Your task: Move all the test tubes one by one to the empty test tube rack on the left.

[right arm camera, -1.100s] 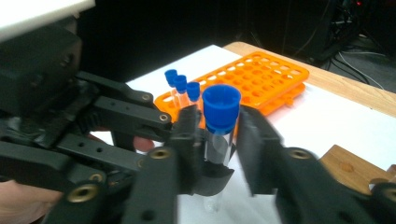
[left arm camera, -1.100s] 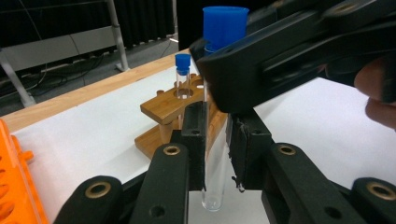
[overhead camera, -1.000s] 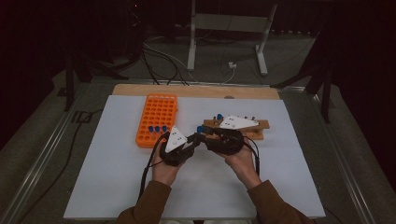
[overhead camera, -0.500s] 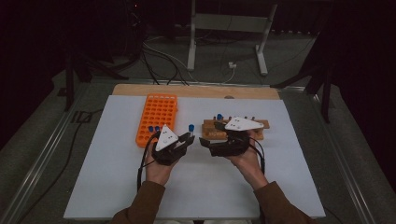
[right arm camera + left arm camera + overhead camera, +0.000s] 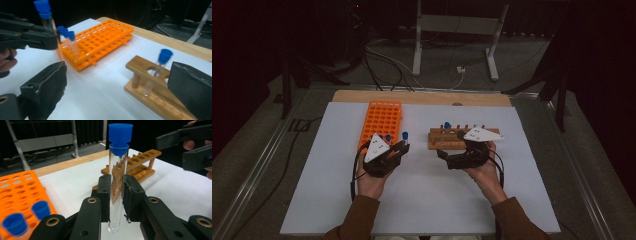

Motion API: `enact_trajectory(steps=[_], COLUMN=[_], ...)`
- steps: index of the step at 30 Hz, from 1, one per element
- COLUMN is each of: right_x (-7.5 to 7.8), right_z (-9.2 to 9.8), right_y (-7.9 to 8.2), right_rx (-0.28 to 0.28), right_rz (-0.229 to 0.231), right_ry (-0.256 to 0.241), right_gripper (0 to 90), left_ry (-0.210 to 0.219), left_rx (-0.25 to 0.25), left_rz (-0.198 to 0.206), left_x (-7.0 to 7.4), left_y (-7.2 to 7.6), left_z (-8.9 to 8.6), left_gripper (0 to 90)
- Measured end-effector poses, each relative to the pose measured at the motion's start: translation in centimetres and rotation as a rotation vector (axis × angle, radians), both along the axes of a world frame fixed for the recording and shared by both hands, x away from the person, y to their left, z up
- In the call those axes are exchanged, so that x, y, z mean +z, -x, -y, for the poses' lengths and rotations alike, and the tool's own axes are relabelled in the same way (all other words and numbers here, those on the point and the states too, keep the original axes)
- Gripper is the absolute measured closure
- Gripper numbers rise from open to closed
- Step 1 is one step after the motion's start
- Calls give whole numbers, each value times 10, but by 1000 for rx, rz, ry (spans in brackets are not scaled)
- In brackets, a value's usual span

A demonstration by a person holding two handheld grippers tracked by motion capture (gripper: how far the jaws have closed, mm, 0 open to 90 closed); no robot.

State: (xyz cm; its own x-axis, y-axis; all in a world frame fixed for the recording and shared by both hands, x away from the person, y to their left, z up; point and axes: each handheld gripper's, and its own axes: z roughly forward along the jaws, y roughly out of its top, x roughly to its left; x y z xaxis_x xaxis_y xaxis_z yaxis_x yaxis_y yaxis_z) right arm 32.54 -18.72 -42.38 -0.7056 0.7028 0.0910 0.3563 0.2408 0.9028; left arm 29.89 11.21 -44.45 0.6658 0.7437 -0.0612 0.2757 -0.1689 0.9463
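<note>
The test tube [image 5: 117, 182], clear glass with a blue cap [image 5: 120, 135], is held upright between the closed jaws of the left gripper [image 5: 116, 200], clamped at about mid-length, and is carried above the white table surface [image 5: 422, 195] just beside the orange rack [image 5: 381, 122]. The right gripper [image 5: 451, 159] is held with its jaws wide apart and empty, near the front of the wooden rack [image 5: 462, 138], in which one capped tube [image 5: 156, 71] is already seated at the end hole. From this layout, the step in hand is judged to be a transfer of the held tube towards the wooden rack, possibly by way of a handover to the right gripper. The tube is to be kept vertical throughout, so that its rounded bottom can be aligned over a free hole before it is lowered. Clamping force is to be kept moderate, as glass is smooth and brittle. If a handover is made, the tube is to be taken below the cap and above the left jaws, and the left grip is to be released only once the right jaws are seen to be closed on the glass.
</note>
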Motion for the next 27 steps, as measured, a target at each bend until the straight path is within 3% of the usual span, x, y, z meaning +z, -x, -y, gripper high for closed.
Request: enact_trajectory(steps=[15,27], right_x=[-6,-6], right_z=[24,46], right_y=[10,9], right_rx=[-73,-120], right_rz=[62,59], right_ry=[-12,-55], right_gripper=[0,0], left_ry=[6,7], left_rx=[51,122], left_rz=[24,45], left_x=[3,7], left_y=[11,14], left_z=[-41,-68], left_gripper=[782,782])
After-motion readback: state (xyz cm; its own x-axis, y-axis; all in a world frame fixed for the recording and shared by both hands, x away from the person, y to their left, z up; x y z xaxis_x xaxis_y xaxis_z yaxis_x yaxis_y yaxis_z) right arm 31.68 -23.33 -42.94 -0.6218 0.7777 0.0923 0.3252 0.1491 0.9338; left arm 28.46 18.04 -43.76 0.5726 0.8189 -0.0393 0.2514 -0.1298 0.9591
